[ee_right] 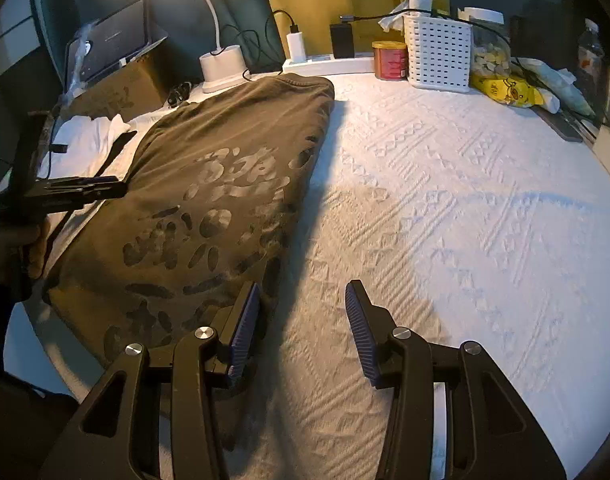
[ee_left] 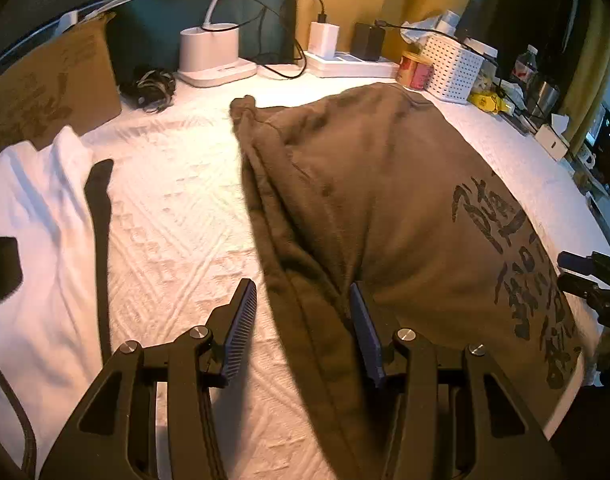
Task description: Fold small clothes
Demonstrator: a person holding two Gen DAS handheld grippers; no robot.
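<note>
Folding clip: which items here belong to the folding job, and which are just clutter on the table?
Job:
brown printed T-shirt
white garment
left gripper
right gripper

Clutter:
cardboard box
lamp base
power strip
red tin
white perforated basket
yellow snack packet

An olive-brown cotton T-shirt with dark printed characters [ee_left: 385, 200] lies folded lengthwise on the white textured bedspread [ee_right: 445, 200], print upward, its left edge bunched in what seem several layers.
</note>
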